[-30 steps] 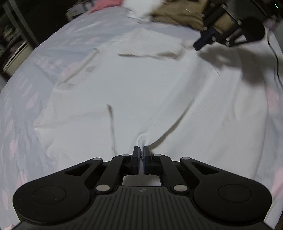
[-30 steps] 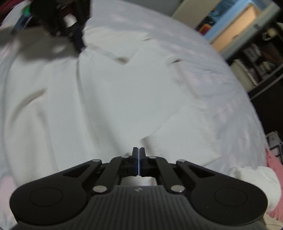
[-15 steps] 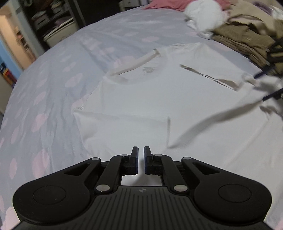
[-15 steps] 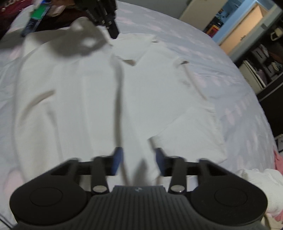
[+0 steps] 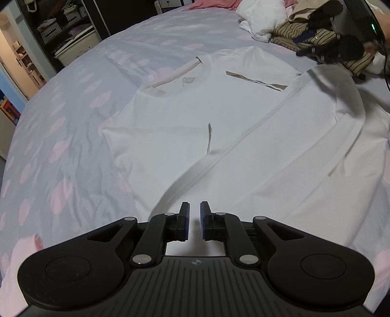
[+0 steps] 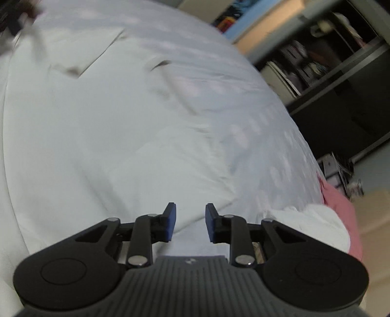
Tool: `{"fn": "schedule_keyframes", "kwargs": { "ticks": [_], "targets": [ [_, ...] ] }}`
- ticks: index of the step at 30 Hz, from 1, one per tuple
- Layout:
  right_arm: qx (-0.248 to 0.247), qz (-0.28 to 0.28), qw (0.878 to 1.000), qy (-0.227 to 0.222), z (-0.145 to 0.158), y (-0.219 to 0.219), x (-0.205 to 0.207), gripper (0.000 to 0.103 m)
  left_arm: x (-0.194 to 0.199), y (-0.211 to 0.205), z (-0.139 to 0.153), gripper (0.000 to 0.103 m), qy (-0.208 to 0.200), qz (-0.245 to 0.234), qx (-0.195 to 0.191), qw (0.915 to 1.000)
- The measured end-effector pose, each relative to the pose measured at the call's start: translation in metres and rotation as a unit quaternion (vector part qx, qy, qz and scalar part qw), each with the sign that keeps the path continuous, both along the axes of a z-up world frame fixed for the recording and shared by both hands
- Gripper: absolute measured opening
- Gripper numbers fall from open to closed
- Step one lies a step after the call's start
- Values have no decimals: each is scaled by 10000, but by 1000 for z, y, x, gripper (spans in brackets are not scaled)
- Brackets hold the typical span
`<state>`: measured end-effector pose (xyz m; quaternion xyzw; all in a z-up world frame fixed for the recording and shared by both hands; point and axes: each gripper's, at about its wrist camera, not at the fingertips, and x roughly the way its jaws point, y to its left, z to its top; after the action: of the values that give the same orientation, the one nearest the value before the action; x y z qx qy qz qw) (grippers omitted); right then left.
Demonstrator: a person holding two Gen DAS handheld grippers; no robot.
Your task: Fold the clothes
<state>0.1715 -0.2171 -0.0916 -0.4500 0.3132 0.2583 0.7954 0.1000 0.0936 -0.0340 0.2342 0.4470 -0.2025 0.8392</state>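
Looking along the left gripper (image 5: 194, 220), I see its fingers released with a narrow gap, holding nothing, poised just above the near edge of the white T-shirt (image 5: 219, 126) spread on the bed (image 5: 73, 117). One side of the shirt is already laid over the body, its stitched hem (image 5: 258, 122) running diagonally across the chest, and the sleeve on the left lies flat beside the collar. Beyond it I can make out the right gripper (image 5: 324, 46) over a striped garment (image 5: 292, 39), beside a white bundle (image 5: 263, 17). Switching to the right wrist view, which is blurred, its fingers (image 6: 170, 219) are parted wider and empty, above the shirt's far edge where cloth meets the dotted sheet; a white bundle and something pink sit at lower right. I judge the shirt partly folded: one lengthwise fold is down, while the other side and the crosswise folds seem left, and the heap of other clothes is not folded.
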Motion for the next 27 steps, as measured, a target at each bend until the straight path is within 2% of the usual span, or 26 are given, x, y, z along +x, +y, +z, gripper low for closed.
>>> {"fn": "schedule_keyframes", "kwargs": {
  "ticks": [2,4,6,12,16,17,18,19,21,23,25,27],
  "targets": [
    [-9,183,9997,130,3,-5,-14,31,-10,8,3,8,-9,8,-44,10000],
    [-18,367,9990,260,6,-9,-29,39,-18,14,5,10,-18,-38,-20,10000],
    [-27,550,9977,390,9,-14,-43,42,-28,19,4,12,-53,-194,18,9998],
    [-54,1097,9909,778,17,-28,-86,41,-54,21,0,25,-156,-812,272,9962],
    [-638,1560,9827,766,1,-18,-100,40,-59,20,-3,25,-171,-1021,494,9934],
    [-747,1619,9809,773,-3,-17,-101,38,-59,19,-3,25,-165,-1019,503,9934],
    [-857,1663,9791,794,-8,-14,-100,31,-58,19,-2,25,-157,-1015,510,9934],
    [-944,1651,9779,865,-12,-11,-98,19,-58,18,-1,25,-168,-1013,500,9935],
    [-1013,1569,9764,1085,-15,-8,-89,3,-58,17,0,27,-193,-1010,478,9936],
    [-811,1397,9794,1213,-7,-10,-75,2,-58,17,2,31,-202,-1030,480,9933],
    [-348,912,9902,995,8,-13,-53,1,-58,17,2,32,-209,-1059,516,9928],
    [118,379,9959,810,20,-17,-31,2,-54,20,1,32,-158,-995,458,9939]
  ]
}}
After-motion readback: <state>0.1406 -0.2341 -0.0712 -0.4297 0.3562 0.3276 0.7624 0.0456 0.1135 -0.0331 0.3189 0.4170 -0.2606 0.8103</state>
